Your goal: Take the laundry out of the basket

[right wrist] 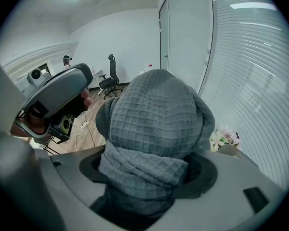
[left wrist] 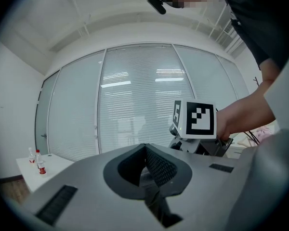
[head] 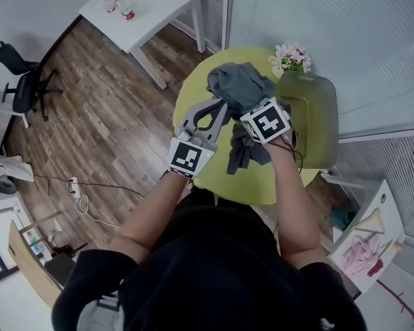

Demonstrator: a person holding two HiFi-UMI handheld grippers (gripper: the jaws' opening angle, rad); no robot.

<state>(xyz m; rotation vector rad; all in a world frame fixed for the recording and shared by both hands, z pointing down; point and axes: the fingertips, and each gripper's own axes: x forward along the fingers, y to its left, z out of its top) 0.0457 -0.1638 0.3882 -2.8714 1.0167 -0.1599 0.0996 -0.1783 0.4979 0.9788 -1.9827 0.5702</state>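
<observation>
right gripper (right wrist: 149, 177) angled down, clamped on grey towel (right wrist: 154, 114); left gripper (left wrist: 145, 170) level, jaws together, empty

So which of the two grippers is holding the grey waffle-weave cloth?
The right gripper: the grey waffle-weave cloth is bunched between its jaws. The left gripper has its jaws together with nothing visible between them.

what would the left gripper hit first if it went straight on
Likely the glass wall with blinds; the left gripper has nothing nearer ahead in its view. The marker cube of the right gripper sits right of that line. Depth unclear.
</observation>
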